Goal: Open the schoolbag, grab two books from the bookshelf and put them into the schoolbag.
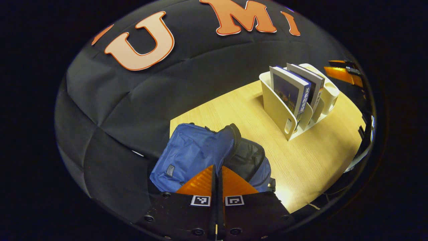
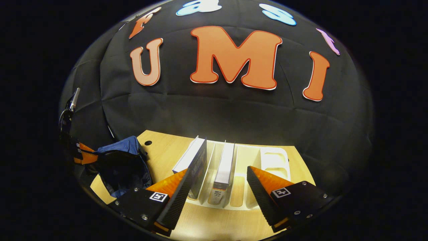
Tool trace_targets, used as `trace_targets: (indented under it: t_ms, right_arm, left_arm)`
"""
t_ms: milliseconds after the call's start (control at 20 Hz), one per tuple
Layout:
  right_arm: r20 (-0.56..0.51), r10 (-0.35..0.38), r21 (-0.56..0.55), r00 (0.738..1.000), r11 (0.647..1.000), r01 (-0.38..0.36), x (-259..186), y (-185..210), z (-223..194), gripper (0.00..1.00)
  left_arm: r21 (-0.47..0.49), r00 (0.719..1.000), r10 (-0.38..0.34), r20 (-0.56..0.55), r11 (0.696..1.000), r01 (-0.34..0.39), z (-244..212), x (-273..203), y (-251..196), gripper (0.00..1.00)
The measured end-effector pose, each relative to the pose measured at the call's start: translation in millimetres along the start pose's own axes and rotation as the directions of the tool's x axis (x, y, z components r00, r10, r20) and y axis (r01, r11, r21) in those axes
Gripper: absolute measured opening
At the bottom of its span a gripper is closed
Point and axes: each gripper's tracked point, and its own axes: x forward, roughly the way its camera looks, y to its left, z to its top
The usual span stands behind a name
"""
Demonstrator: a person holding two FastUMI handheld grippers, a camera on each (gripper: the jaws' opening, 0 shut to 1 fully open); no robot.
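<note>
In the left gripper view, the left tongs [image 1: 216, 177] sit at the bottom centre with their fingers pressed together, and I cannot tell whether any fabric is pinched between them. The schoolbag [image 1: 204, 154] lies directly beyond their tips, its dark opening gaping toward the right. If the mouth sags shut, a book will likely catch on the rim. The bookshelf [image 1: 294, 110] stands at the upper right on the tabletop [image 1: 311, 160], with 2 books upright in it.

In the right gripper view, the right tongs [image 2: 217, 187] are spread wide and hold nothing. The left book [image 2: 195, 164] and the right book [image 2: 224, 167] stand between the fingers, in the lower centre. Closing now may clamp both, or a divider, and drag the light bookshelf. The schoolbag appears at the lower left.
</note>
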Motion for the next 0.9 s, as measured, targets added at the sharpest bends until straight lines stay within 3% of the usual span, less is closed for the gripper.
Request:
trace_targets:
  t_ms: [300,550,900]
  right_arm:
    - [-0.154,-0.042,0.010,0.987,0.999,0.044,27,36,8,0.97]
    - [-0.318,-0.017,0.096,0.948,0.994,0.050,51,74,8,0.97]
    - [-0.466,-0.062,0.128,0.882,0.982,0.137,86,69,23,0.96]
  left_arm:
    - [0.064,0.991,-0.128,0.048,0.990,0.125,28,-7,56,0.02]
    - [0.069,0.964,-0.256,0.078,0.966,0.251,30,-6,73,0.02]
    - [0.116,0.931,-0.346,0.115,0.936,0.333,24,0,82,0.02]
